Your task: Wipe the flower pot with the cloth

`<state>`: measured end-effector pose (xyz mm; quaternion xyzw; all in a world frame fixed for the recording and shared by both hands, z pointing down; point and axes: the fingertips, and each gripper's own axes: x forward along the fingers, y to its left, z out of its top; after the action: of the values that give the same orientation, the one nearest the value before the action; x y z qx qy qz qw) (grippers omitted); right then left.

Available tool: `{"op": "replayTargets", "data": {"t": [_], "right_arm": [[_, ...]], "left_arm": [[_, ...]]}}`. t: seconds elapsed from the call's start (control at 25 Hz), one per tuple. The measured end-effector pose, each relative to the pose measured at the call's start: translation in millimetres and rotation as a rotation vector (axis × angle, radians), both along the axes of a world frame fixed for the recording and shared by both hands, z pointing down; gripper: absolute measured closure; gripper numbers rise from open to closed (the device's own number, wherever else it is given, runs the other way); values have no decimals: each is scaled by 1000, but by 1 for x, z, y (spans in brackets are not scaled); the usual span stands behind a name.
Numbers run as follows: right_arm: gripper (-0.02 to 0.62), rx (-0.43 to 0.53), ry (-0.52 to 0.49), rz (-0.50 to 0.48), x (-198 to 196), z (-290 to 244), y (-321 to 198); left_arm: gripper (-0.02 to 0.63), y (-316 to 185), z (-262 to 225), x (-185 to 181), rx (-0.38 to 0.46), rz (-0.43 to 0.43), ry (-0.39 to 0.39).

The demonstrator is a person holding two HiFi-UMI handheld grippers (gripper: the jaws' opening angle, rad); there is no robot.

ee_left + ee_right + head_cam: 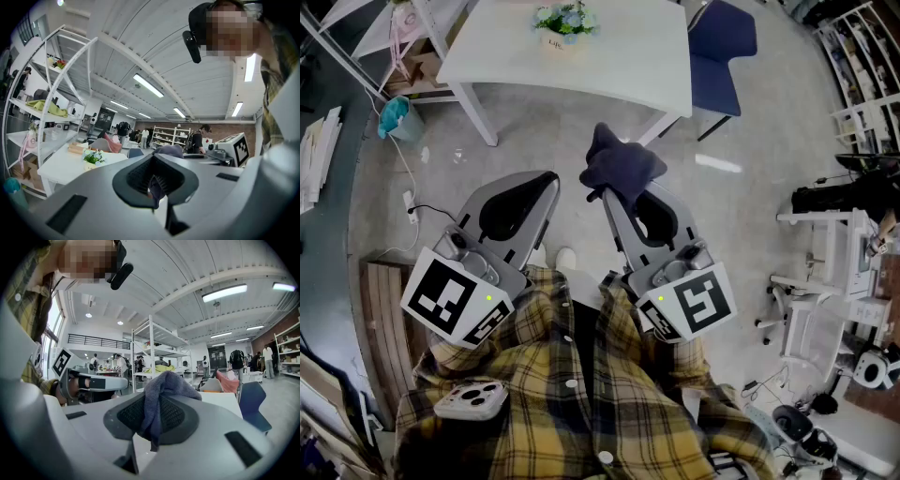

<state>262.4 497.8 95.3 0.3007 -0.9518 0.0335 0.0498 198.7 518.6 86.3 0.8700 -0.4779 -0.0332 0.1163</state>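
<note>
A small flower pot with blue and white flowers stands on the white table ahead of me; the left gripper view also shows the flower pot. My right gripper is shut on a dark blue cloth, which bunches up over its tips. In its own view the cloth hangs down between the pads. My left gripper is level beside it, shut with nothing in it. Both are held in front of my body, short of the table.
A blue chair stands at the table's right end. A teal bin and a white rack are on the left, with white shelving and equipment on the right. Several people stand far back.
</note>
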Motion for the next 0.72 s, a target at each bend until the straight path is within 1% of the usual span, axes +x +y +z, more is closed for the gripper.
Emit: {"op": "replayTargets", "data": {"t": [0.16, 0.56, 0.72], "right_arm": [[534, 7, 2, -12, 0, 0, -4], [534, -9, 4, -46, 1, 6, -11], [534, -10, 9, -57, 9, 10, -14]], "left_arm": [[598, -4, 1, 1, 1, -5, 4], [598, -10, 3, 3, -6, -38, 15], [598, -14, 6, 8, -9, -60, 19]]}}
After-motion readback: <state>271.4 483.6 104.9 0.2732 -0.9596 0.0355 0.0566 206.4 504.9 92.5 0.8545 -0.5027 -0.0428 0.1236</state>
